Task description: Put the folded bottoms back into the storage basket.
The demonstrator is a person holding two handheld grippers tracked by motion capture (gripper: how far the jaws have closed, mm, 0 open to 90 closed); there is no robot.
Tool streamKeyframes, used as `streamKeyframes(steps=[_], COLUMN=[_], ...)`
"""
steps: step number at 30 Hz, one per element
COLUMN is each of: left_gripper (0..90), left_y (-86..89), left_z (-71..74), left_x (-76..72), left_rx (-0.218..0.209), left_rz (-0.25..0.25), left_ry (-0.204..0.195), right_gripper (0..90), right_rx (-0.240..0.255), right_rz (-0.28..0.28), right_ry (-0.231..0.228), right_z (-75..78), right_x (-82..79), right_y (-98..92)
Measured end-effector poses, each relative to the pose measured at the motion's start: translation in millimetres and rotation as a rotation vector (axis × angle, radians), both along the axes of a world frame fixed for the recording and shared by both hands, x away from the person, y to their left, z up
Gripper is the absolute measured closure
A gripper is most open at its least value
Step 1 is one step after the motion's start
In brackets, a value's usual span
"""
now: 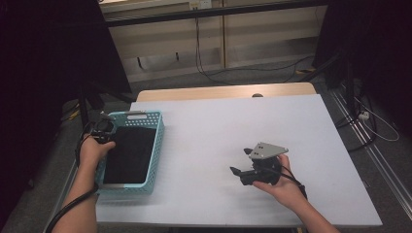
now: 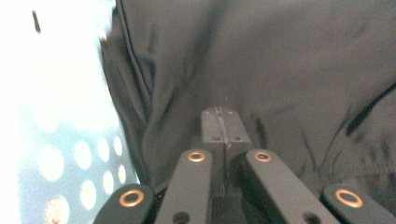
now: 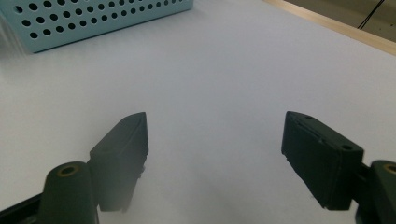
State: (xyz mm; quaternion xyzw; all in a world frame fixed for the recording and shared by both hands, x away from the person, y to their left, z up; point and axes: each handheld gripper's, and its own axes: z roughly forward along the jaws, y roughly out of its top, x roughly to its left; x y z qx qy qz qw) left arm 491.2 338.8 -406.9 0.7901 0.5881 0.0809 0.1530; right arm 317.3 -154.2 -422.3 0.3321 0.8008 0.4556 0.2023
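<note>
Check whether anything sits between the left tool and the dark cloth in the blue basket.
Nothing visible does. The left tool, jaws shut, is right over the dark cloth inside the blue basket; whether it pinches any fabric cannot be told.

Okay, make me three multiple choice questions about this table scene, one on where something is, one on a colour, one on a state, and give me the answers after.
1. Where is the black cloth?
A. inside the basket
B. on the floor
C. under the right gripper

2. What colour is the basket?
A. red
B. light blue
C. yellow

3. How do the right gripper's jaws stand?
A. wide apart with nothing between them
B. clamped on the cloth
C. clamped on the basket rim

Answers: 1 A, the cloth fills the basket's inside. 2 B, its perforated walls are light blue. 3 A, bare white table shows between the jaws.
</note>
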Motion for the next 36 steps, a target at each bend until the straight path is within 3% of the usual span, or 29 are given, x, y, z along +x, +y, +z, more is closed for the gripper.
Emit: streamKeyframes(steps=[4,7,10,13,15,18,24,27,36], left_gripper=[90.0,90.0,90.0,90.0,90.0,88.7,84.1,78.9,48.2], left_y=[0.3,3.0,5.1,8.8,8.1,4.4,-4.3,-9.9,-42.5], left_z=[-5.4,-8.5,-8.3,-5.2,-3.6,2.0,12.7,17.4,41.2], left_x=[-2.7,-6.4,-9.8,-12.1,-13.7,-15.1,-16.8,-17.0,-19.1], left_rx=[0.004,0.001,0.054,0.021,0.0,-0.034,-0.054,-0.061,-0.06], left_rz=[0.006,0.022,0.028,0.024,0.035,0.014,-0.009,-0.006,-0.102], left_ry=[0.021,0.01,0.032,0.024,-0.004,-0.021,-0.035,-0.046,-0.105], right_gripper=[22.6,22.6,22.6,22.6,22.6,22.5,22.2,22.1,22.1], right_rx=[-0.001,0.0,0.004,0.004,0.001,0.009,0.018,0.02,0.037], right_rz=[-0.001,-0.003,-0.004,-0.008,-0.015,-0.032,-0.054,-0.062,-0.102], right_ry=[0.007,0.008,0.003,-0.005,-0.003,0.005,-0.005,-0.002,0.015], right_z=[-0.9,-2.0,-0.7,0.5,-0.1,-1.5,0.0,-0.2,-6.4], right_x=[-0.3,0.0,0.2,-2.5,-4.3,-5.9,-8.1,-10.5,-8.3], right_y=[-2.1,-3.3,-4.7,-9.5,-14.2,-23.1,-30.9,-33.1,-41.5])
